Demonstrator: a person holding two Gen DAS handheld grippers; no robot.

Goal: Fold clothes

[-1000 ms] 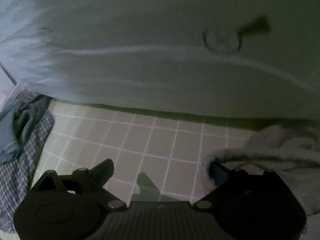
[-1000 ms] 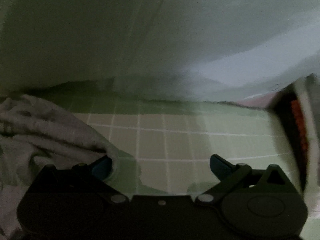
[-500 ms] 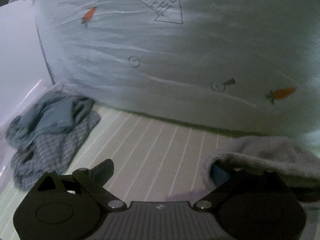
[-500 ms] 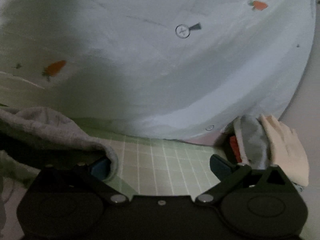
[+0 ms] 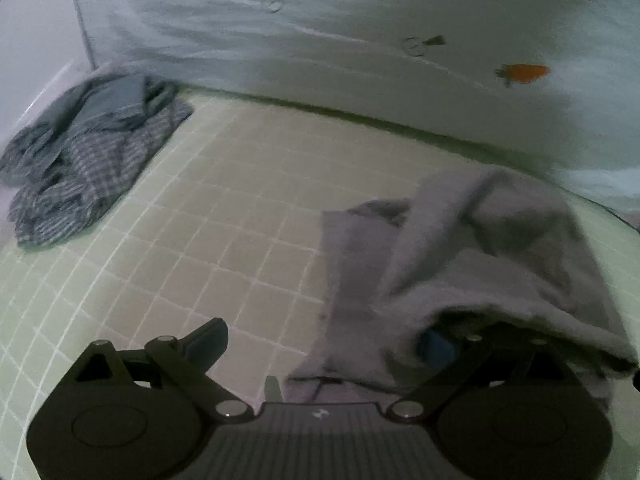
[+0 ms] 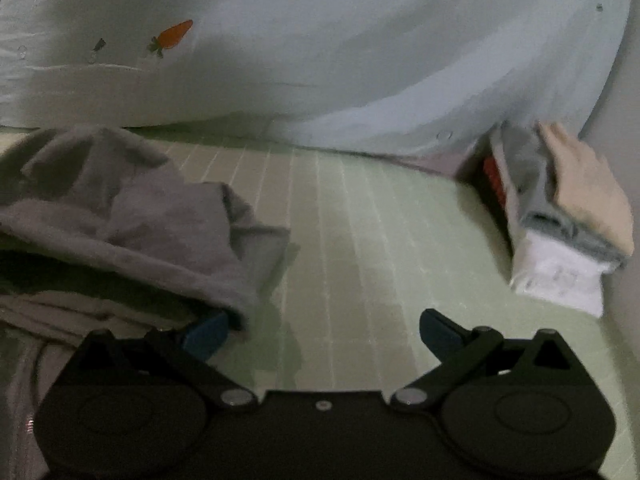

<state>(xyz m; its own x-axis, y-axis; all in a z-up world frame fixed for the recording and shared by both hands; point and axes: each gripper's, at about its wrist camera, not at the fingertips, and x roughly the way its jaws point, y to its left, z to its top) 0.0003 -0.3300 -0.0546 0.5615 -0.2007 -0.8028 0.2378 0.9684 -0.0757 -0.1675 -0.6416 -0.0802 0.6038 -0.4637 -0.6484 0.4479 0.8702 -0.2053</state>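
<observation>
A grey fleece garment (image 5: 480, 256) lies bunched on the green checked mat (image 5: 240, 208); it also shows at the left of the right wrist view (image 6: 120, 220). My left gripper (image 5: 320, 340) is open, and the garment's edge drapes over its right finger (image 5: 436, 344). My right gripper (image 6: 324, 332) is open, and the garment's edge drapes over its left finger (image 6: 206, 334). Neither pair of jaws is closed on the cloth.
A crumpled blue checked garment (image 5: 88, 152) lies at the mat's far left. A stack of folded clothes (image 6: 560, 216) stands at the far right. A pale quilt with carrot prints (image 6: 320, 60) runs along the back of the mat.
Both grippers have pulled back and tilted down from the quilt. The grey garment, held up on the fingers before, now lies lower and more spread on the mat.
</observation>
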